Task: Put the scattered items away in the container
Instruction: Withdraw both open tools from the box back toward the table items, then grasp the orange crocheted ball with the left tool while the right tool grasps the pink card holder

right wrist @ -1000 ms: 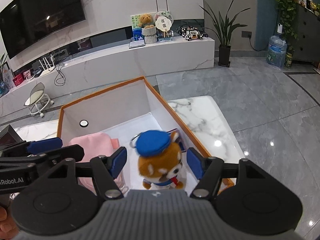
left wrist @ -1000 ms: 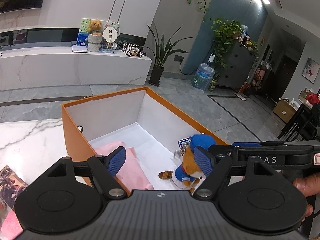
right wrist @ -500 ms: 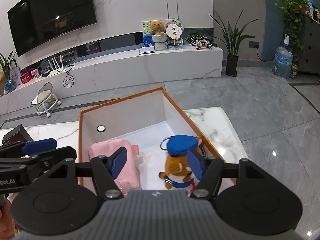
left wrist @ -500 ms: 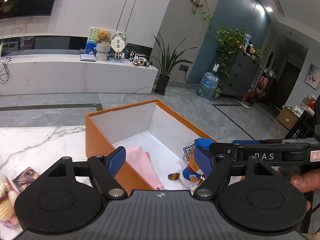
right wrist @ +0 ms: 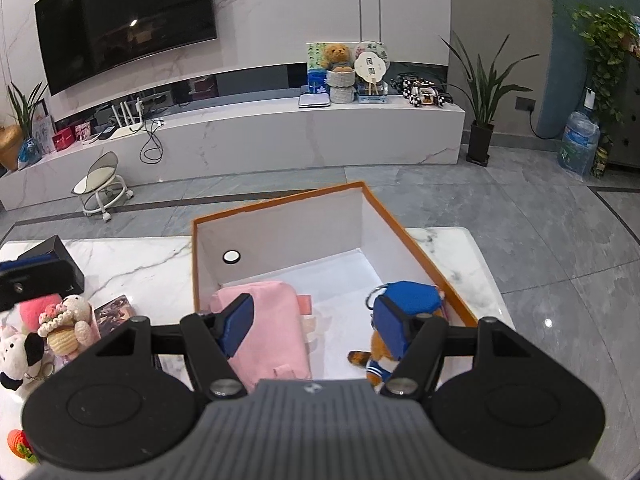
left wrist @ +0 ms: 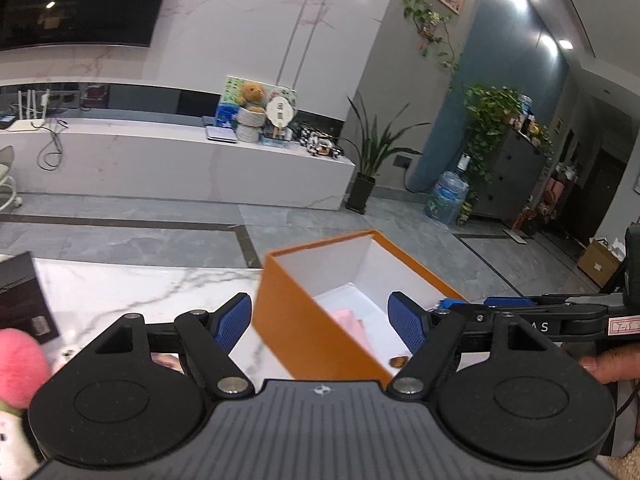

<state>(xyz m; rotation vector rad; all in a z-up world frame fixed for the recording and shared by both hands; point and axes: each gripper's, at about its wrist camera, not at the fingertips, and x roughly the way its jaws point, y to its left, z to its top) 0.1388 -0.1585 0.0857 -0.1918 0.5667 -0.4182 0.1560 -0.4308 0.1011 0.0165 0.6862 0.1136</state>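
An orange box (right wrist: 280, 204) with a white inside stands on the marble table (right wrist: 140, 268); it also shows in the left wrist view (left wrist: 304, 320). Inside lie a pink pouch (right wrist: 272, 320) and a brown plush with a blue cap (right wrist: 408, 300). My right gripper (right wrist: 316, 324) is open and empty above the box's near end. My left gripper (left wrist: 320, 324) is open and empty over the box's left wall. Left of the box lie a beige crochet doll (right wrist: 68, 320), a cow plush (right wrist: 16, 356), a pink plush (left wrist: 16, 360) and a card (right wrist: 116, 310).
A black box (right wrist: 52, 252) stands at the table's far left, also in the left wrist view (left wrist: 20, 296). A red crochet item (right wrist: 20, 444) lies at the near left edge. Beyond the table are a grey floor, a small stool (right wrist: 100, 184) and a white TV bench (right wrist: 280, 136).
The brown plush has been let go and now lies in the box. My right gripper has drawn back and up. My left gripper has swung left, away from the box toward the scattered toys.
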